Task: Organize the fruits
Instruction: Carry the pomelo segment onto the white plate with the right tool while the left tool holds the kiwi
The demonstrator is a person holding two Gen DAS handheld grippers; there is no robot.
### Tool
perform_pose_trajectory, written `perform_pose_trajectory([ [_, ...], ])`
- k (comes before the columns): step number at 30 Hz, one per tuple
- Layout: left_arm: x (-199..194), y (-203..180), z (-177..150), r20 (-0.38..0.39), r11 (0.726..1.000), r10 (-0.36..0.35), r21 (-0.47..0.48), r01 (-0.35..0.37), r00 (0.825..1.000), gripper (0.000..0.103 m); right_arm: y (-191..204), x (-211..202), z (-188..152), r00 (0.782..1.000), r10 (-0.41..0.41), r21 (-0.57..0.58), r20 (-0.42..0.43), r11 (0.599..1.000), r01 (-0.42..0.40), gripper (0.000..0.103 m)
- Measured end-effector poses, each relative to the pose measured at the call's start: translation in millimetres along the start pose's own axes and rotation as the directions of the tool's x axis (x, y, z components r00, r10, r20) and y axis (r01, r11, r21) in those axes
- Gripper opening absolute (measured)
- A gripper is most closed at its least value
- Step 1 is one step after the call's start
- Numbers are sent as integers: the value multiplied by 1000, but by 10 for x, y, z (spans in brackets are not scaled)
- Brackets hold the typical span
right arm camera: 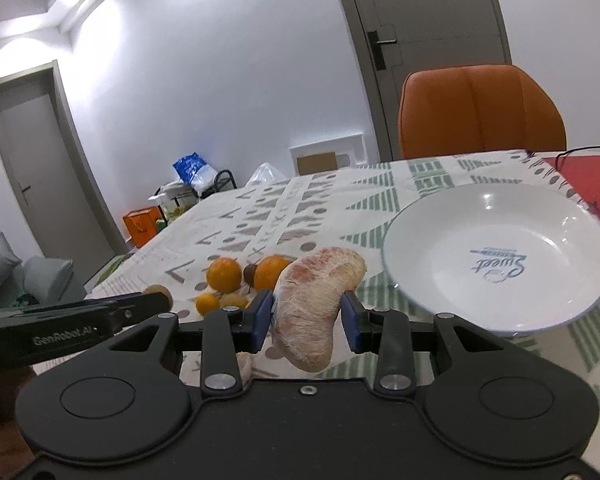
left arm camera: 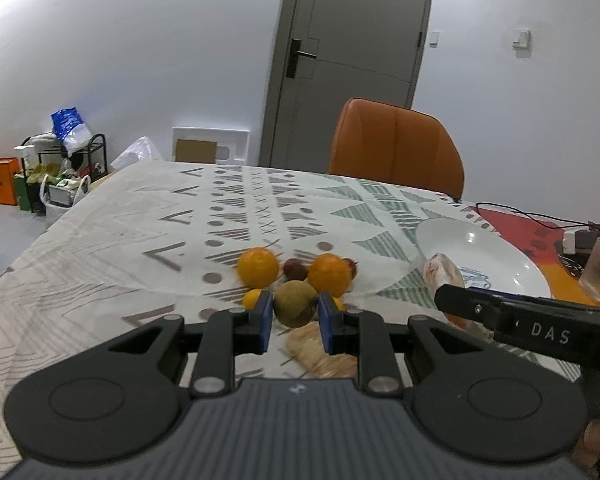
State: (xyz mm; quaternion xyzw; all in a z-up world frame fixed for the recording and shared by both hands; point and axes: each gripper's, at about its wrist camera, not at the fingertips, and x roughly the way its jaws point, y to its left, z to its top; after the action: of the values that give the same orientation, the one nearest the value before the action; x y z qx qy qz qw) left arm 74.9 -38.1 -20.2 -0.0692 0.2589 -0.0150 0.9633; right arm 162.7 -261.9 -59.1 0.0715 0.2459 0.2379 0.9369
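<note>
The left gripper (left arm camera: 294, 314) has its jaws pinching a brown-green round fruit, probably a kiwi (left arm camera: 295, 304), lifted just above the fruit cluster near the middle of the surface (left arm camera: 100, 240). The right gripper (right arm camera: 305, 320) has its jaws closed on a peeled pomelo segment (right arm camera: 314, 306), held clear of the cloth, with the white plate (right arm camera: 420, 216) just beside it toward the surface's right edge.

The segment looks light but soft and membranous, so a hard squeeze would likely burst the flesh and a loose one let it slide. It is taken across its middle, the thickest part, which seems the safest hold. Its long axis runs steeply: the broad end tips up and toward the plate, the narrow end hangs down toward the camera, with a slight crescent curve.

The kiwi appears firm and a little fuzzy, so it should grip well. It is near round, so its long axis is hard to tell.

Two oranges (left arm camera: 258, 268), a small dark fruit (left arm camera: 294, 269) and a smaller yellow citrus (left arm camera: 252, 299) remain on the cloth behind.
</note>
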Motion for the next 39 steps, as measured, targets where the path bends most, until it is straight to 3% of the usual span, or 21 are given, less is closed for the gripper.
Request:
perform_pose_trajectory([
  [12,164,-330,95,-3,998,-36,51,36,999,23,-309,-125,92,998,-33,40,47,999,31,35],
  [39,509,-889,212,-26,989,-89,118,91,996,23,-1200,-199,154,982,-175,143,68,976,164,35],
])
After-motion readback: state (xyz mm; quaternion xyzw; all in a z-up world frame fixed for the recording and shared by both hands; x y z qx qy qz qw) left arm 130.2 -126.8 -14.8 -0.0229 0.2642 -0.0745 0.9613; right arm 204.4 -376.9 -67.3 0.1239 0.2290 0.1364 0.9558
